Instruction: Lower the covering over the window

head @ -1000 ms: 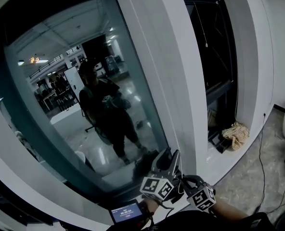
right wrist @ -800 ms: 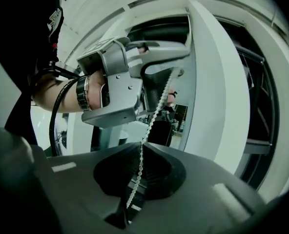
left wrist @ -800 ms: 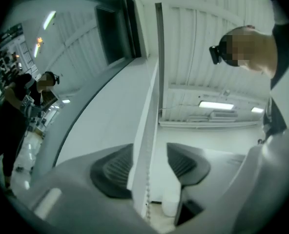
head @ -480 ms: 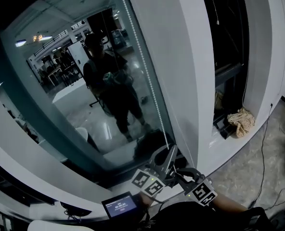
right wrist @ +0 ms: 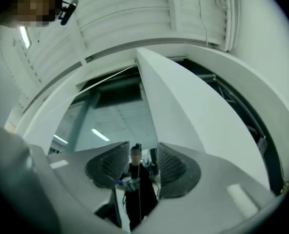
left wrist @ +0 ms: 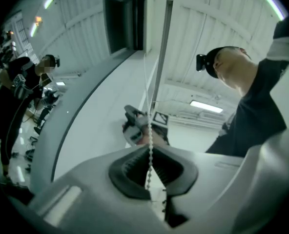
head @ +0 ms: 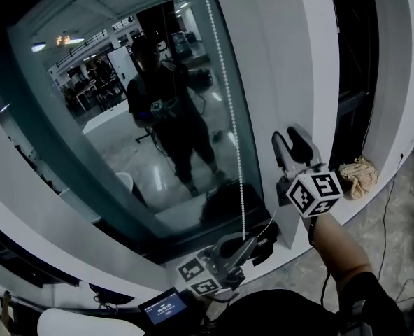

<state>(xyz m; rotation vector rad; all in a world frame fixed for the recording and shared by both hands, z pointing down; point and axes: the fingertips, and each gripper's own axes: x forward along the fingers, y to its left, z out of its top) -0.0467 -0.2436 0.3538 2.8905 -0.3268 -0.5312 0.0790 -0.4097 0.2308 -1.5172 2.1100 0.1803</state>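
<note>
I seem to be in a large open-plan office. The dark window point(head: 67, 152) ahead of me mirrors rows of desks point(head: 88, 93) and ceiling strip lights point(head: 38, 47). A broad white pillar point(head: 277, 61) stands beside it, and a cable point(head: 387, 208) trails over the pale tiled floor point(head: 406, 257).

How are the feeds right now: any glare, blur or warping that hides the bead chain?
Head view: dim, and the fisheye bends the frame; the glass mirrors the room, yet the chain reads clearly against it. Left gripper view: sharp, chain crisp in the shut left claw; corners vignetted black. Right gripper view: strongly warped, with dim reflections in the glass.
</note>
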